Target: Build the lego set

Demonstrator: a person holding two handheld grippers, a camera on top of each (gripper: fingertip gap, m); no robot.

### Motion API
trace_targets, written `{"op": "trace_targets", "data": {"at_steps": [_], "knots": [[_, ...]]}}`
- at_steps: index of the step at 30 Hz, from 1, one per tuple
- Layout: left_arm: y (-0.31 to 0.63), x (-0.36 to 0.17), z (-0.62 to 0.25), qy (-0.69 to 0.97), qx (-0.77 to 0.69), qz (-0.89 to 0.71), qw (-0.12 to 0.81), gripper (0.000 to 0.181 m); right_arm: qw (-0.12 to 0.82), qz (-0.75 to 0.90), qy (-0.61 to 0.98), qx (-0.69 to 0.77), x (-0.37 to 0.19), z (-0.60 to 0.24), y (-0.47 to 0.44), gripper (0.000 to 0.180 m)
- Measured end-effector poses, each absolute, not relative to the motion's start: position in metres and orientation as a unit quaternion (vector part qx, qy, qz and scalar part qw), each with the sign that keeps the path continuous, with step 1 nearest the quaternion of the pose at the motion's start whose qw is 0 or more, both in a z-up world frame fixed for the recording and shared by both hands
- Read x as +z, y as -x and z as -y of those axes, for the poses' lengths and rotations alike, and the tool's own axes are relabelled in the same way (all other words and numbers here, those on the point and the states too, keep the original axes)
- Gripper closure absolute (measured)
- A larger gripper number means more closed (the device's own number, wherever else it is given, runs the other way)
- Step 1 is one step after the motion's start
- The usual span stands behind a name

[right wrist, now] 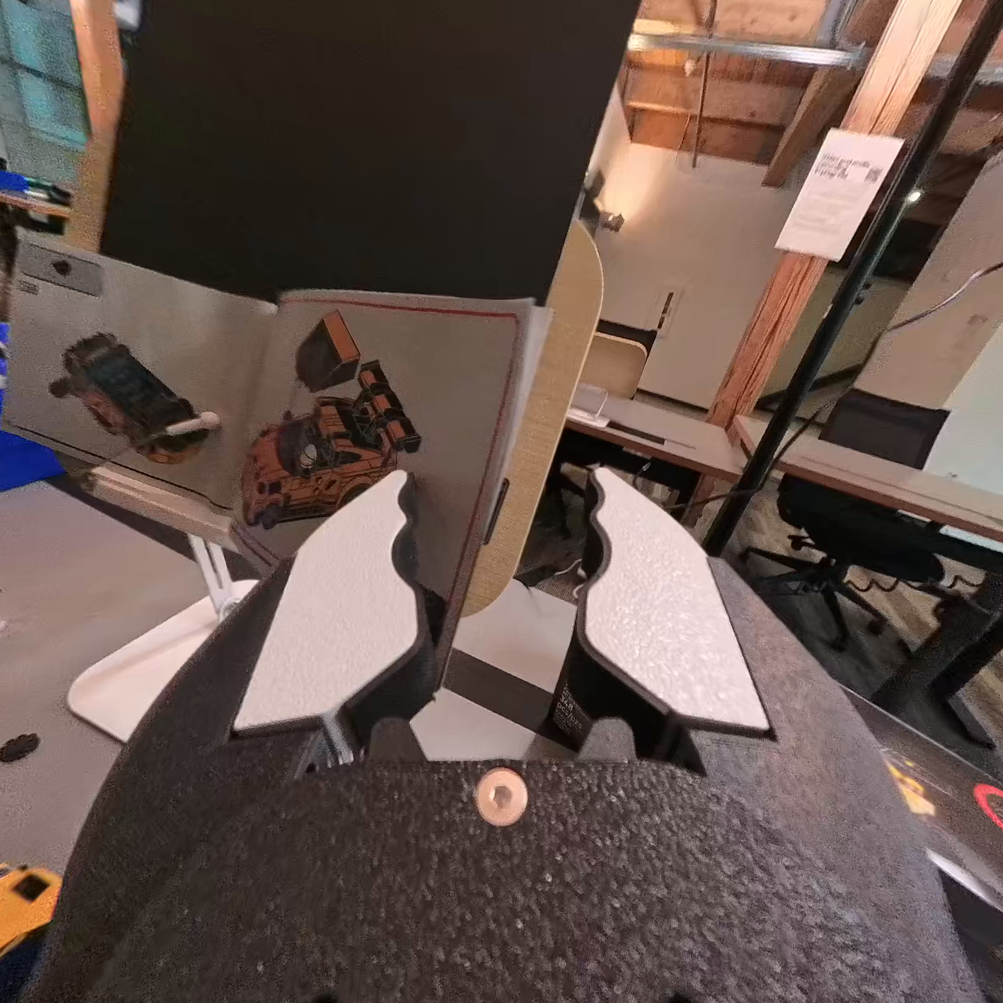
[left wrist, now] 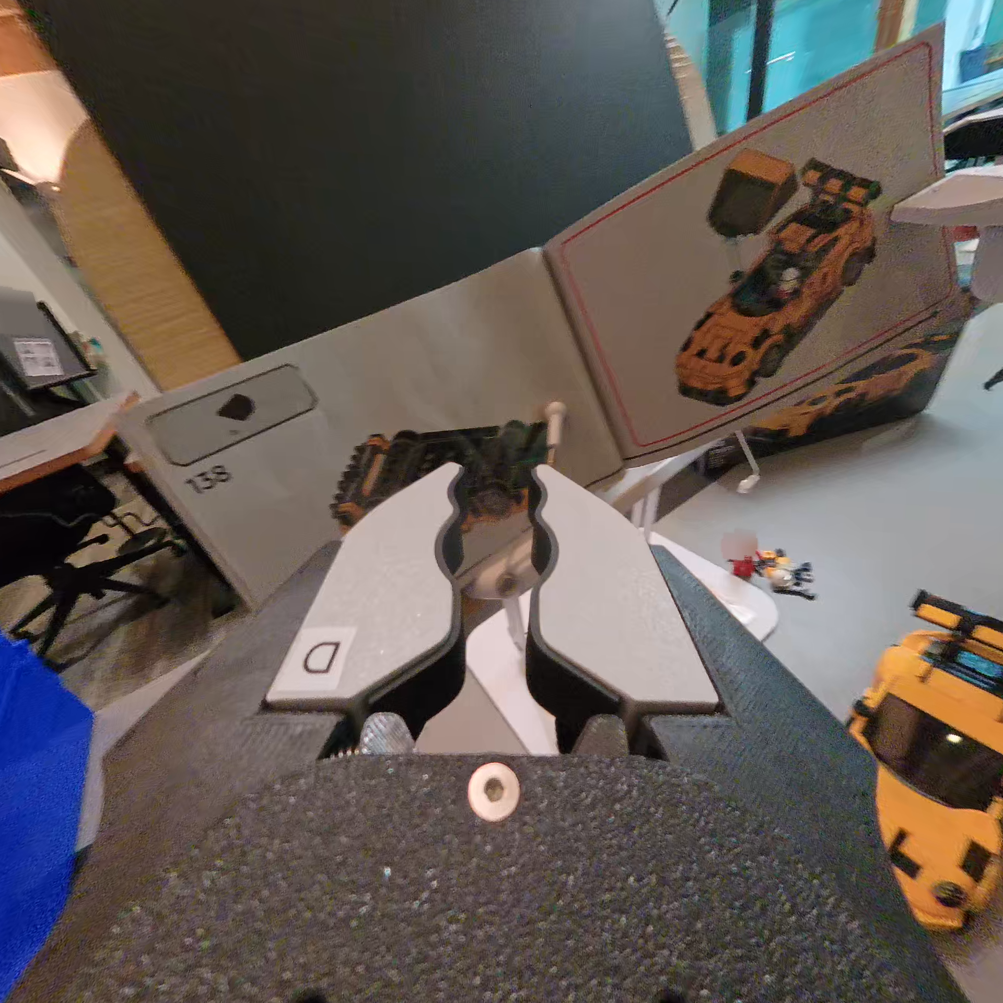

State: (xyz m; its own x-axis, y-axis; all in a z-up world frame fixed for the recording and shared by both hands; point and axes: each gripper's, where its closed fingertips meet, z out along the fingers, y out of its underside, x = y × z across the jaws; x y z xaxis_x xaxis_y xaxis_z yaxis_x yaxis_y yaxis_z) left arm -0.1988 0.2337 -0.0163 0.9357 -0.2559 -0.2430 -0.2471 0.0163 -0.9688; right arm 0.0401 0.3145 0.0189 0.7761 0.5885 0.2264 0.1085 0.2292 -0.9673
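While the instruction booklet (right wrist: pixel 380 412) stands propped, left gripper (left wrist: pixel 495 488) nearly closed, empty, right gripper (right wrist: pixel 502 507) spread wide, empty.

Lego car (left wrist: pixel 933 760): yellow-orange, black accents. Instruction booklet (left wrist: pixel 678 304): grey pages, red border line. Booklet stand (right wrist: pixel 152 667): white. Desk (left wrist: pixel 846 505): pale grey.

R gripper (right wrist: pixel 499 488), instruction booklet (right wrist: pixel 380 412)
Jaws apart, empty; booklet open on white stand (right wrist: pixel 135 667), just behind L finger.
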Motion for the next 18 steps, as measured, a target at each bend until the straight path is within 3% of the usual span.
{"op": "trace_targets", "data": {"at_steps": [10,18], "knots": [[0.086,-0.038,-0.269,0.709,-0.062,-0.27,0.649,0.163,0.739,0.295,0.579,0.176,0.045,-0.25,-0.042,0.125],[0.066,-0.054,-0.321,0.744,-0.026,-0.259,0.616,0.163,0.716,0.31,0.6,0.175,0.028,-0.258,-0.041,0.13]]}}
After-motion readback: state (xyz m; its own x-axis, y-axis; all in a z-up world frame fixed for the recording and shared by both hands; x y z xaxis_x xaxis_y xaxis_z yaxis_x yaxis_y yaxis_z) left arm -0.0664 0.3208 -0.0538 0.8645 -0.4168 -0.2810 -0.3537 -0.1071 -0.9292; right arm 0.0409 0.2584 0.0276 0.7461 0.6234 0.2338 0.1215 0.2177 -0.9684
